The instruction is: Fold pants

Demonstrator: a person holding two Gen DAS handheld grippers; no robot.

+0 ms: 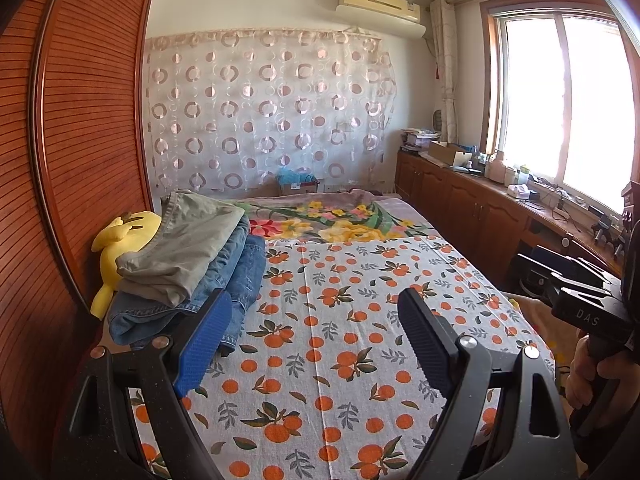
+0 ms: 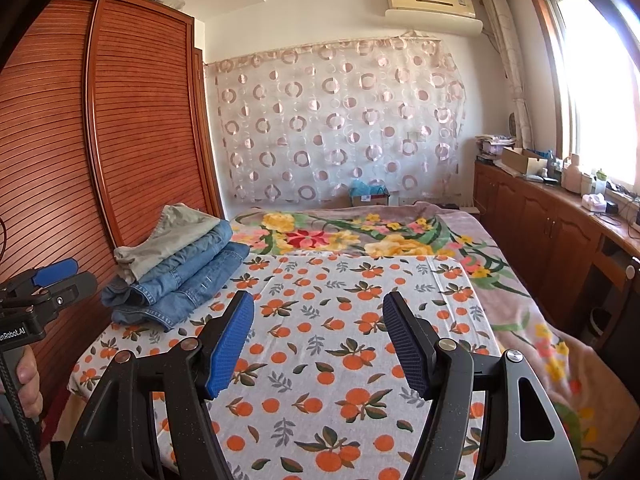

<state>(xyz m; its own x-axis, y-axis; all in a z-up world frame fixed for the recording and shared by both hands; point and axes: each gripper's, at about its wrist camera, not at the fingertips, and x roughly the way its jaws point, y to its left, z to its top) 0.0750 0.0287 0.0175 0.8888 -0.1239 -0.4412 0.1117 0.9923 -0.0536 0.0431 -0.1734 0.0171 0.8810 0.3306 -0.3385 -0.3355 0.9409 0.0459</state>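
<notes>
A stack of folded pants lies at the left edge of the bed: khaki pants point(image 1: 180, 240) on top, blue jeans point(image 1: 236, 276) beneath. The stack also shows in the right wrist view, khaki pants point(image 2: 168, 236) over jeans point(image 2: 188, 280). My left gripper point(image 1: 316, 320) is open and empty, held above the orange-print sheet point(image 1: 340, 340), just right of the stack. My right gripper point(image 2: 318, 322) is open and empty above the same sheet point(image 2: 320, 360), right of the stack. The left gripper also shows at the left edge of the right wrist view point(image 2: 52, 276).
A yellow plush toy point(image 1: 120, 248) lies behind the stack against the wooden wardrobe point(image 1: 80, 140). A floral blanket point(image 1: 332, 220) covers the far half of the bed. A wooden cabinet point(image 1: 480, 208) with clutter runs under the window on the right.
</notes>
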